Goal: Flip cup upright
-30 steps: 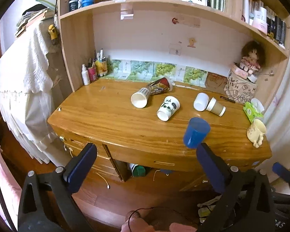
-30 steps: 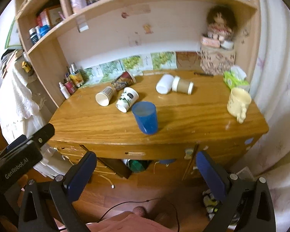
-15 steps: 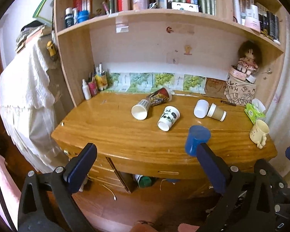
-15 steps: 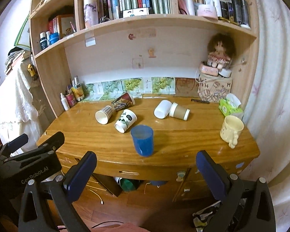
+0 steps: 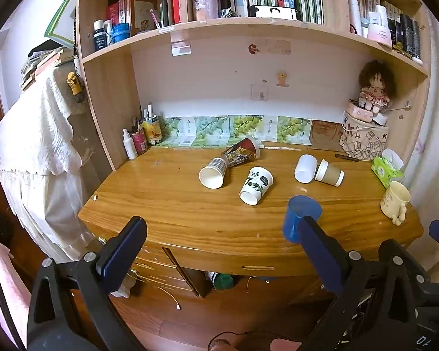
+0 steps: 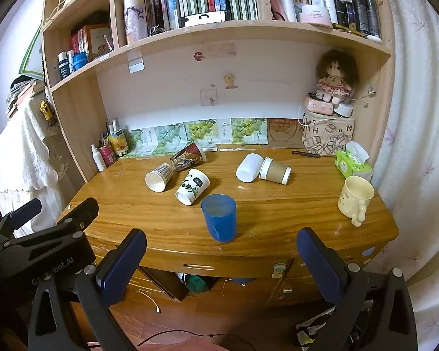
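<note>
Several cups lie on their sides on the wooden desk (image 6: 278, 204): a checked paper cup (image 6: 158, 177), a dark printed cup (image 6: 188, 157), a panda cup (image 6: 192, 186), a white cup (image 6: 249, 167) and a brown sleeved cup (image 6: 275, 170). A blue cup (image 6: 219, 217) stands upright near the front edge, and a cream mug (image 6: 354, 198) stands at the right. In the left wrist view the panda cup (image 5: 256, 185) and blue cup (image 5: 300, 215) show too. My left gripper (image 5: 219, 254) and right gripper (image 6: 219, 260) are both open and empty, held back from the desk's front edge.
A tissue box (image 6: 352, 164), a printed box with a doll (image 6: 327, 134) and a pen (image 6: 305, 154) sit at the back right. Small bottles (image 6: 109, 149) stand at the back left. Bookshelves hang above. A white cloth (image 6: 20, 152) hangs left of the desk.
Both grippers have pulled back and tilted up, so the desk sits lower and farther in both views and more of the shelves shows. The cups have not moved.
</note>
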The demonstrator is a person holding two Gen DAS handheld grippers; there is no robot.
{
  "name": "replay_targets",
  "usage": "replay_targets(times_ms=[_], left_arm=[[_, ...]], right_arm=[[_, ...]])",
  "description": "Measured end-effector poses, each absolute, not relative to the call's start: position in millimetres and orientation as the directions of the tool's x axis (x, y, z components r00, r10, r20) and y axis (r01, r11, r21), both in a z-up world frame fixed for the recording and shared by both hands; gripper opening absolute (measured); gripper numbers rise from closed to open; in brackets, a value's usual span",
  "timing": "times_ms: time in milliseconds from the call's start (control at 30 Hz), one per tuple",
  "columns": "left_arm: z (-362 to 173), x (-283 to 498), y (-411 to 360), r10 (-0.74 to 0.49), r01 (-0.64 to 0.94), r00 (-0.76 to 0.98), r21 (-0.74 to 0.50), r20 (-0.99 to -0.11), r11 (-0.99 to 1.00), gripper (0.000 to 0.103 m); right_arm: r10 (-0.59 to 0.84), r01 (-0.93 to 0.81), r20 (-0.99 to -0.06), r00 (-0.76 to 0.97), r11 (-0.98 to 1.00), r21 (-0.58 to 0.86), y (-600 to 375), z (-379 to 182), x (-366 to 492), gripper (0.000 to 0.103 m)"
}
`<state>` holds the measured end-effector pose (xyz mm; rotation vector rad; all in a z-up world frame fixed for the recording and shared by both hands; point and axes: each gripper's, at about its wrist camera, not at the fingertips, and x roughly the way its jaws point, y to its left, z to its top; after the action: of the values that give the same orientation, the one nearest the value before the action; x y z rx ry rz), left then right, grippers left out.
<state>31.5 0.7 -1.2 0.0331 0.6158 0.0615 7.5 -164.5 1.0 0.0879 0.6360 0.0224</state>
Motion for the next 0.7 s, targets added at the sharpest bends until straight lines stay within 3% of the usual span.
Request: replay_targets(times_ms=[700], left_arm=[[-8, 37, -11, 0.014, -0.005, 0.796, 0.016, -0.605, 1.000, 0.103]], right_arm=[[0.018, 0.039, -0.609, 0.793, 0.996, 0.079, -179, -2, 6, 0.103]])
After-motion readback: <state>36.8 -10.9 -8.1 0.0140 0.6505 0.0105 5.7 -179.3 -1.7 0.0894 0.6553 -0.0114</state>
